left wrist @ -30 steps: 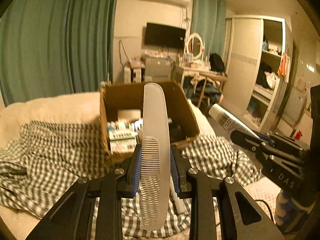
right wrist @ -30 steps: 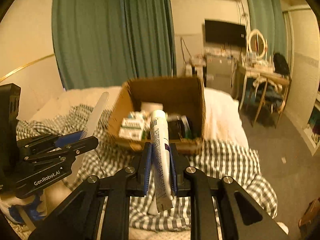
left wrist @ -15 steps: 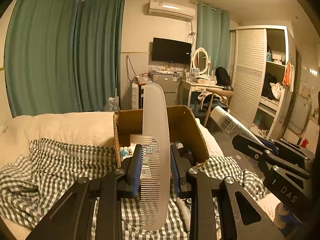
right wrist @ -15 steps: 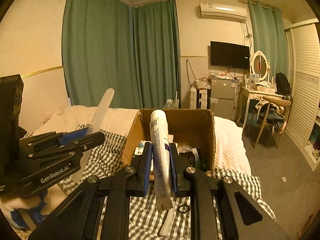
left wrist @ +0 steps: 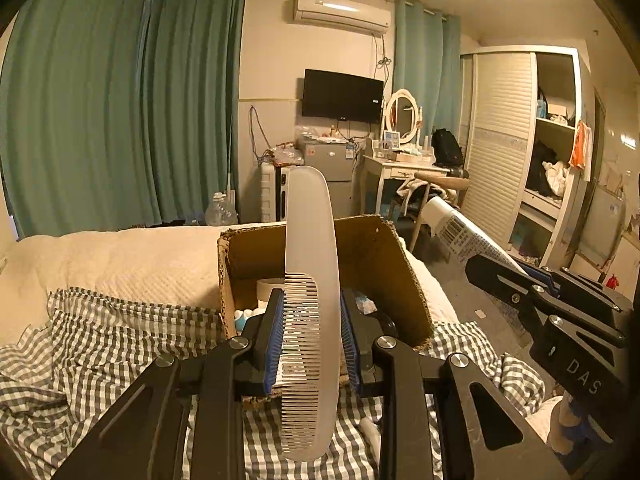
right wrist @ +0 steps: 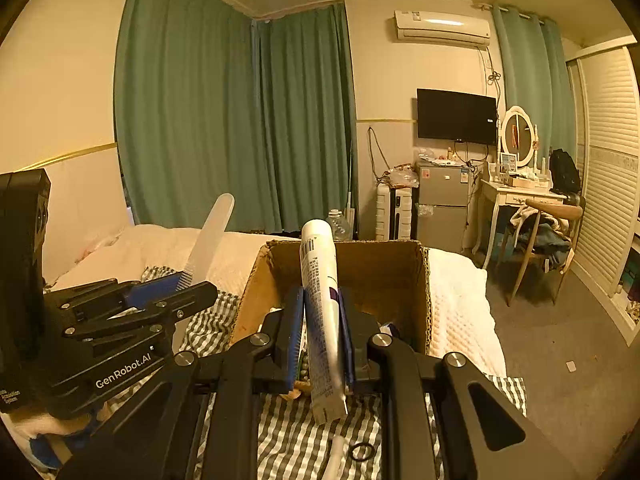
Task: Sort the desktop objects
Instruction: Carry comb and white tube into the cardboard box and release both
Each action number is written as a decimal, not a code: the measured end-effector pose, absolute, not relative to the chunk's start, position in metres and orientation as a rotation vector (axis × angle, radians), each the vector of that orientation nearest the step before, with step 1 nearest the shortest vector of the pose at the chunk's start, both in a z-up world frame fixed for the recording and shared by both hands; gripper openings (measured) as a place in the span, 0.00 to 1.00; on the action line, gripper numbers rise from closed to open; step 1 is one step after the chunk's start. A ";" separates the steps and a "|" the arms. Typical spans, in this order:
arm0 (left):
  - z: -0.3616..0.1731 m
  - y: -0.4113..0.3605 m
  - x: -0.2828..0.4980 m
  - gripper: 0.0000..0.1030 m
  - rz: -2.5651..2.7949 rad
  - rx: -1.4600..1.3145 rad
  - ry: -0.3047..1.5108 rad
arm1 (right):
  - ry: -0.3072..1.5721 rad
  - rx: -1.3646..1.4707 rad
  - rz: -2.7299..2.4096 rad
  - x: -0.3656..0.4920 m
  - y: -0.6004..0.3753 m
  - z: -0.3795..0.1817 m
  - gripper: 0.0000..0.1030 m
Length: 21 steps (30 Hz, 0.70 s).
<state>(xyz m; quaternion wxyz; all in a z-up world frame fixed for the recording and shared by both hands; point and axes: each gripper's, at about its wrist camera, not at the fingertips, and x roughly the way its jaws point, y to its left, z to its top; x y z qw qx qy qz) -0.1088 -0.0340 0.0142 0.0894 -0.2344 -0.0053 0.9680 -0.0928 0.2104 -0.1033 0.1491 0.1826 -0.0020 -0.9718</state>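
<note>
My left gripper (left wrist: 312,340) is shut on a translucent white comb (left wrist: 310,264), held upright just in front of an open cardboard box (left wrist: 384,264) on the bed. My right gripper (right wrist: 320,340) is shut on a white tube (right wrist: 320,288) with printed text, also upright before the same box (right wrist: 392,276). The tube shows at the right of the left wrist view (left wrist: 460,236); the comb shows at the left of the right wrist view (right wrist: 210,240). The box holds several small packages, mostly hidden behind the grippers.
A grey checked cloth (left wrist: 120,340) covers the near bed, with a cream quilt (left wrist: 120,256) behind. A small black ring (right wrist: 362,451) and a white tube-like item (right wrist: 336,456) lie on the cloth below the right gripper. Floor, dresser and chair (right wrist: 536,232) are to the right.
Both grippers have risen and tilted up with their objects; the box now sits lower in both views, and more of the room shows. Both grips are unchanged.
</note>
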 end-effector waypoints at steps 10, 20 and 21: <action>-0.012 -0.039 -0.160 0.26 2.875 -0.794 -0.020 | -0.043 0.573 -2.806 -0.138 0.222 -0.120 0.15; -0.050 -0.031 -0.221 0.26 2.830 -0.933 -0.028 | -0.071 0.666 -2.790 -0.194 0.227 -0.145 0.16; -0.055 -0.030 -0.227 0.26 2.823 -0.948 -0.029 | -0.078 0.676 -2.786 -0.200 0.227 -0.148 0.16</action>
